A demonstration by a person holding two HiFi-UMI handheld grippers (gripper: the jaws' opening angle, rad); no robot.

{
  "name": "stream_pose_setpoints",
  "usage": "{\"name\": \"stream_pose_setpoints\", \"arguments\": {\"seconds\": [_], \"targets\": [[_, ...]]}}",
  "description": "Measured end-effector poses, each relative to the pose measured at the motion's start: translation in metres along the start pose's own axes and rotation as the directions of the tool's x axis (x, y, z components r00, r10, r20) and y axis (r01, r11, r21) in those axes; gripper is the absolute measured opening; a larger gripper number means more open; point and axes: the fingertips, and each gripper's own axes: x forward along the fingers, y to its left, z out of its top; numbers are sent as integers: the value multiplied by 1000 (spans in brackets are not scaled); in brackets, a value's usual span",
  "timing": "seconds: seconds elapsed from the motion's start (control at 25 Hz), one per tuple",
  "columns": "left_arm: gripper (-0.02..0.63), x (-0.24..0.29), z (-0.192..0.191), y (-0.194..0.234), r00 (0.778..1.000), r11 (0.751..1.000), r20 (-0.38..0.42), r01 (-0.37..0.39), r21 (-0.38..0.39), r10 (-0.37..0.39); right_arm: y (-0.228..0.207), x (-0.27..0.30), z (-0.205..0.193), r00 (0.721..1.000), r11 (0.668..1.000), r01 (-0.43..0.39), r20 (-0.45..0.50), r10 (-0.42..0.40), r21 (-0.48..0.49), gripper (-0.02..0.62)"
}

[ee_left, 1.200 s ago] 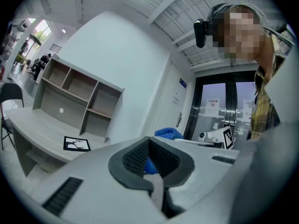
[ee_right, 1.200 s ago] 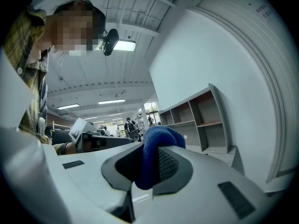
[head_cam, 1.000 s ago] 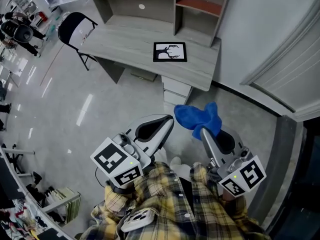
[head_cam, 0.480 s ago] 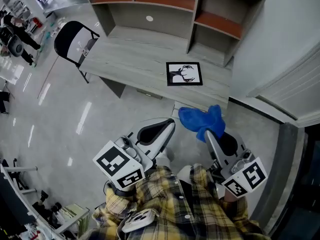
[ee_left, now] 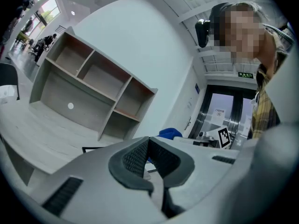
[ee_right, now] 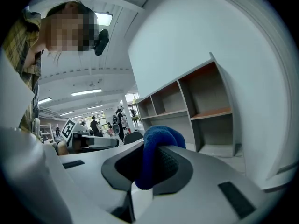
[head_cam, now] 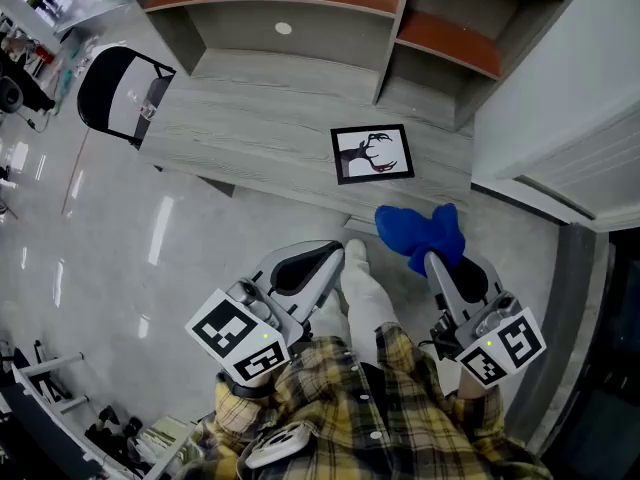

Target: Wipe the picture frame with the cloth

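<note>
A black picture frame (head_cam: 372, 154) with a deer-antler print lies flat near the front right of the grey wooden desk (head_cam: 240, 128). My right gripper (head_cam: 437, 259) is shut on a blue cloth (head_cam: 420, 232), which bunches out past its tips just short of the desk's front edge; the blue cloth (ee_right: 156, 153) fills the jaws in the right gripper view. My left gripper (head_cam: 335, 256) is shut and holds nothing, below the desk edge and left of the cloth. In the left gripper view the frame's edge (ee_left: 93, 149) peeks over the left gripper (ee_left: 148, 146).
A shelf unit (head_cam: 330, 8) with orange-brown boards stands at the back of the desk. A black folding chair (head_cam: 115, 93) is at the desk's left end. A white wall and door (head_cam: 570, 128) run along the right. Glossy floor lies to the left.
Both grippers and the cloth have come closer to the desk; the frame now lies just beyond the cloth. A foot has stepped forward between the grippers. Both grips are unchanged.
</note>
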Motion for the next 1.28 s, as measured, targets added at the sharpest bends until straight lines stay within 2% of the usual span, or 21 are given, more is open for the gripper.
{"name": "stream_pose_setpoints", "arguments": {"seconds": [0.2,0.48,0.72,1.04,1.28], "targets": [[5,30,22,42,1000,1000,7,-18,-7,18,-35,46,8,1000,1000,-16,-26,16,0,54],[5,88,79,95,998,998,40,-57,34,56,-94,113,54,998,997,-62,-6,62,-45,54],[5,137,102,126,997,995,41,-69,66,66,-142,147,72,998,996,-66,2,66,-65,54],[5,170,105,176,992,990,-67,-97,106,104,-171,169,68,999,999,-11,-48,9,-33,54],[6,186,69,224,970,990,-211,-105,93,123,-176,188,54,996,999,38,-82,-37,7,54]]}}
